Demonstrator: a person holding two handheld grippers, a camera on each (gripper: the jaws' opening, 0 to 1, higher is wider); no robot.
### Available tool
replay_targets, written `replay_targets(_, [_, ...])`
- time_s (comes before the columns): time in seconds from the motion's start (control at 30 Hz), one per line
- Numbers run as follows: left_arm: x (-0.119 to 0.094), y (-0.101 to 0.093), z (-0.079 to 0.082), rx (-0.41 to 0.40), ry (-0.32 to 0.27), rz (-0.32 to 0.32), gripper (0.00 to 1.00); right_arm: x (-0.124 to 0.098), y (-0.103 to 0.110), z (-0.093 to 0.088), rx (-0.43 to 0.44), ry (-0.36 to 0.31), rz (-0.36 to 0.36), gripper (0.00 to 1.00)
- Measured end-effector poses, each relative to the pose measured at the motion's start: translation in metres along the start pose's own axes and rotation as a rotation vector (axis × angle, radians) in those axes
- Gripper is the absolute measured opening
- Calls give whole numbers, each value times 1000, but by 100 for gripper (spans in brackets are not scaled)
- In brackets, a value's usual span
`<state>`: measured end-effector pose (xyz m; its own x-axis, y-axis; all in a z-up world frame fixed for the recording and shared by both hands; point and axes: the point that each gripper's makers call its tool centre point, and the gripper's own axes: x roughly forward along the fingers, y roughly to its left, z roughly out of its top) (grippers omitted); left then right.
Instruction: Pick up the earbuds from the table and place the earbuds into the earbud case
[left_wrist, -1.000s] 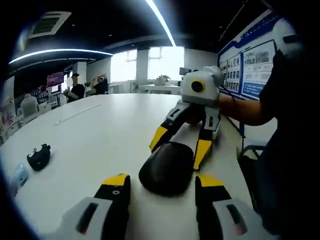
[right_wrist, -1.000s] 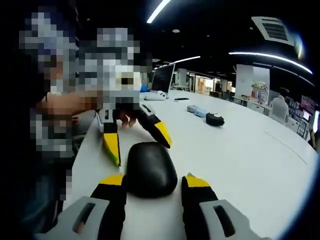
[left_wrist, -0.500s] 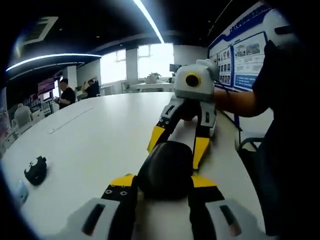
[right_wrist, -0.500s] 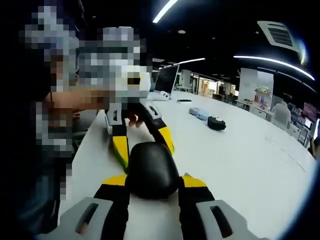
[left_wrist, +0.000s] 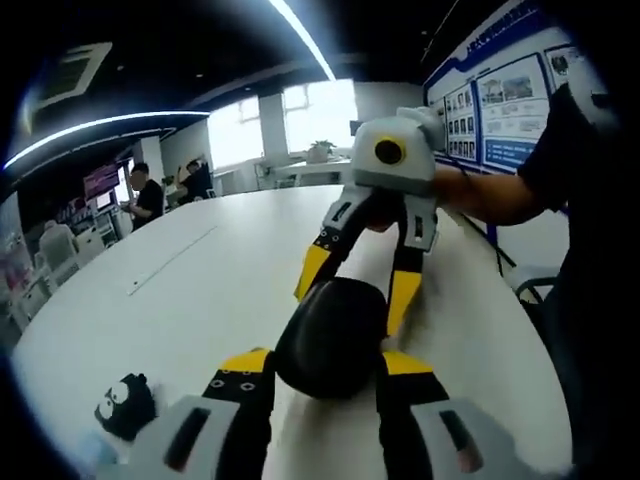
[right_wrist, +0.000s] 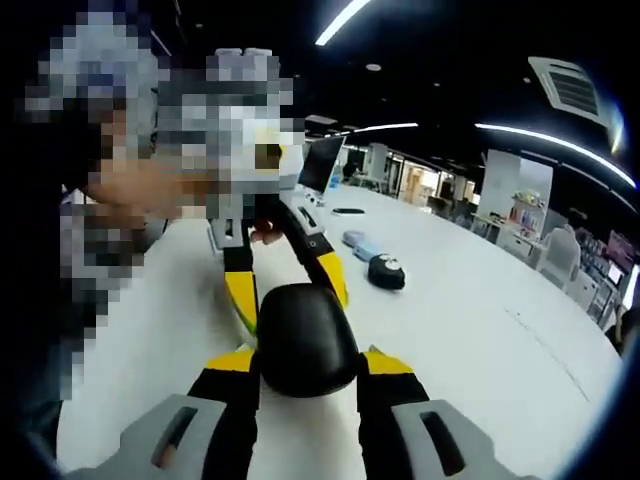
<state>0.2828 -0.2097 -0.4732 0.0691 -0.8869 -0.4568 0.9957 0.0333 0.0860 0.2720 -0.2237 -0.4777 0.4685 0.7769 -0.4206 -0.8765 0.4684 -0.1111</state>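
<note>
— 2 grippers meet on the earbud case (left_wrist: 332, 338). From the left gripper view we see, at the far left, a small black object (left_wrist: 125, 405) lying on the white table (left_wrist: 200, 290), well apart from the case. Our left gripper (left_wrist: 322, 365) has its yellow-tipped jaws pressed to the case's near sides, holding it.

— And the right gripper (left_wrist: 355, 285) clamps the same case from the far side. In the right gripper view, our right gripper (right_wrist: 303, 368) grips the case (right_wrist: 305, 338), with the left gripper (right_wrist: 285, 285) closed on it from behind.

— We cannot tell where the earbuds are.
</note>
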Motion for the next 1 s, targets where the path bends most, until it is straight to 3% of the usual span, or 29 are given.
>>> replay_targets(0.4, [30,82,-6,16,93,47,42,25,-78,-5,-19,49,-21,37])
replay_targets(0.8, [48,127,-22,22,187,83,42,47,-120,-14,-30,105,-19,37])
replay_targets(1.0, [51,135,-23,-5,177,92,43,52,-131,-17,-8,114,-15,37])
